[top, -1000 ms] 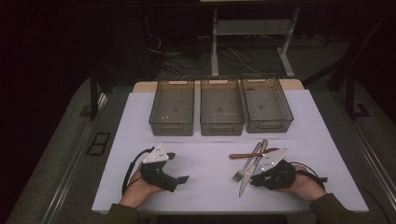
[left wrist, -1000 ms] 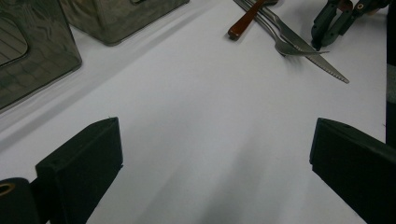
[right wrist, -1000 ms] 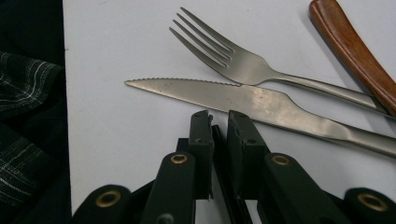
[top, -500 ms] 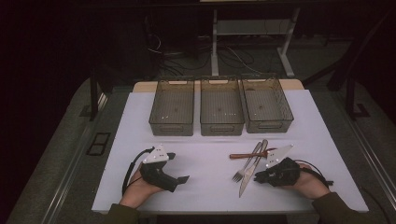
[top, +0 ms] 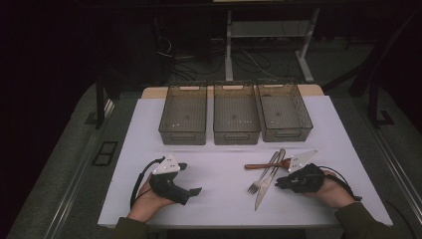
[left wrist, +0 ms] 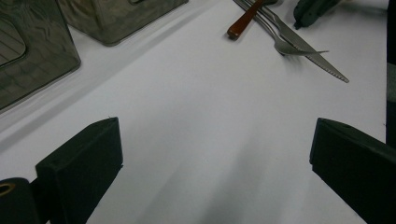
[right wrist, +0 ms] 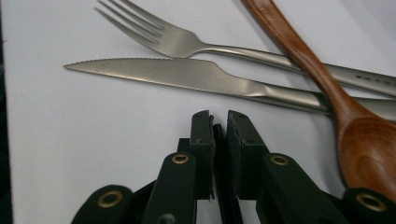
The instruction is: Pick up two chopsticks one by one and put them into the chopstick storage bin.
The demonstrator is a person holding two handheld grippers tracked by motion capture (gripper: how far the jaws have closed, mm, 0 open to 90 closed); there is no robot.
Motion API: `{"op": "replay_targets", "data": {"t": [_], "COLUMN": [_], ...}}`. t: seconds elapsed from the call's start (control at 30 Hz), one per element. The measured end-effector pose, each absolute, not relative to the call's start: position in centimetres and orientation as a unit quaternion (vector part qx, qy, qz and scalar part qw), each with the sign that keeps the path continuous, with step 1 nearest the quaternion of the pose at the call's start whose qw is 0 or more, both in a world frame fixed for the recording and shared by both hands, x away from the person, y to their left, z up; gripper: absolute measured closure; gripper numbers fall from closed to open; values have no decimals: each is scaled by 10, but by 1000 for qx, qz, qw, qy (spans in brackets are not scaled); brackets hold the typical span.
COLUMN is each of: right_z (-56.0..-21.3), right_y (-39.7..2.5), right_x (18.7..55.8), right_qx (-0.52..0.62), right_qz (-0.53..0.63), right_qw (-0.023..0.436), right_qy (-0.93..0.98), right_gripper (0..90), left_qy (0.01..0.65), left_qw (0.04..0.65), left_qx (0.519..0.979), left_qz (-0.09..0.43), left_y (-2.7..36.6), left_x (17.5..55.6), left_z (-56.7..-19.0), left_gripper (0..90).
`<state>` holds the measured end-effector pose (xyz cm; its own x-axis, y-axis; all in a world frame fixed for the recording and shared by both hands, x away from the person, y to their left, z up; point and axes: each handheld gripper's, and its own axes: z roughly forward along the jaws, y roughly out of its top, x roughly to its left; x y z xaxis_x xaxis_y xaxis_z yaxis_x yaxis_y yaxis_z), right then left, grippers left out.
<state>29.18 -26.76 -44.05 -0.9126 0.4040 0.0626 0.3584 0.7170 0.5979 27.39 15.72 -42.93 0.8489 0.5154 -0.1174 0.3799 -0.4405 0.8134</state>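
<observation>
Nothing much has shifted: right gripper stays beside the knife, jaws pressed together, empty; left gripper, well left of it, gapes wide.

Right claw edged slightly away from knife; left claw shifted marginally.

A white table top lies under both claws, lit from above, while the room beyond them sinks into darkness. Ahead of the claws, past the table's far edge, grey floor carries tangled cables and the pale legs of a stand. Grey floor also flanks the table outside each claw.
</observation>
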Motion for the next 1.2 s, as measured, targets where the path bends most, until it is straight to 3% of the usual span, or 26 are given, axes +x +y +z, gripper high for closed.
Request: {"op": "replay_targets", "data": {"t": [0.07,0.67,0.97,1.2], "right_z": [-439,-442,-434,-427], "right_y": [-270,-275,-279,-293], "right_x": [295,310,305,293], "right_qx": [213,246,245,247], "right_qz": [323,319,342,344], "right_qw": [40,55,50,47], "right_qy": [921,914,906,905], "right_gripper": [841,837,703,684], "left_qy": [265,265,264,265], "left_qw": [458,457,458,458], "left_qx": [845,846,846,845], "left_qz": [74,73,75,74], "left_y": [157,157,158,158], "left_x": [274,274,274,274], "left_z": [-429,-430,-429,-429], "left_gripper": [16,16,16,16]}}
